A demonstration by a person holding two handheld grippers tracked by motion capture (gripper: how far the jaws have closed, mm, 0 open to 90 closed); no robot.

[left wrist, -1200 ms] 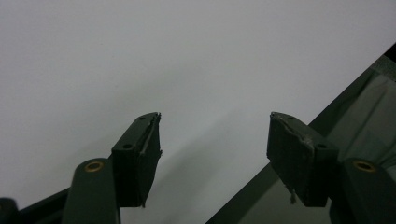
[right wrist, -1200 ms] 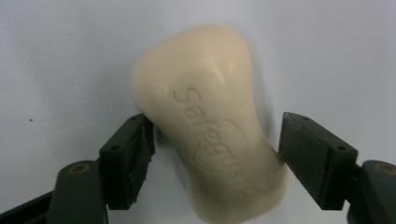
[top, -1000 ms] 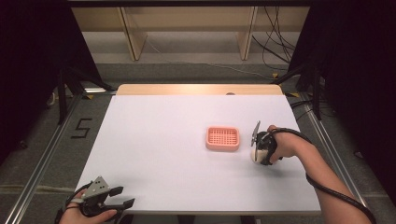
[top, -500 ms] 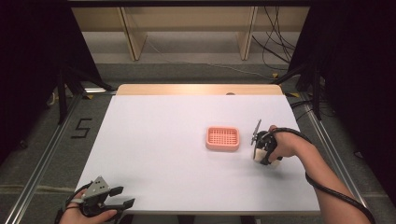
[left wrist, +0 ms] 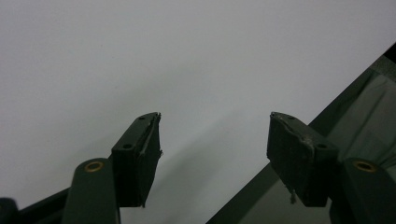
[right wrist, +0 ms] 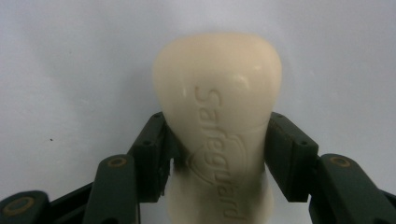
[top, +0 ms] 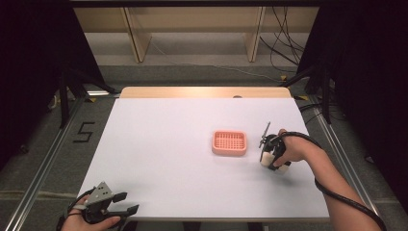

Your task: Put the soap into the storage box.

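Note:
A cream soap bar [right wrist: 217, 93] with raised lettering lies on the white table between my right gripper's [right wrist: 217, 135] two black pads, which touch its sides. These jaws have just been opening a little, with the bar still between them. In the high view my right gripper [top: 269, 161] stands right of a pink slotted soap dish [top: 229, 142], a short gap apart. My left gripper [top: 126, 203] rests at the table's near left corner. Its jaws [left wrist: 215, 119] stand wide open with nothing between them.
The white table [top: 168, 144] has a wooden strip along its far edge. Grey floor with a metal rail runs down the left side, and shelving with cables stands behind. In the left gripper view the table's edge [left wrist: 327, 116] is close by.

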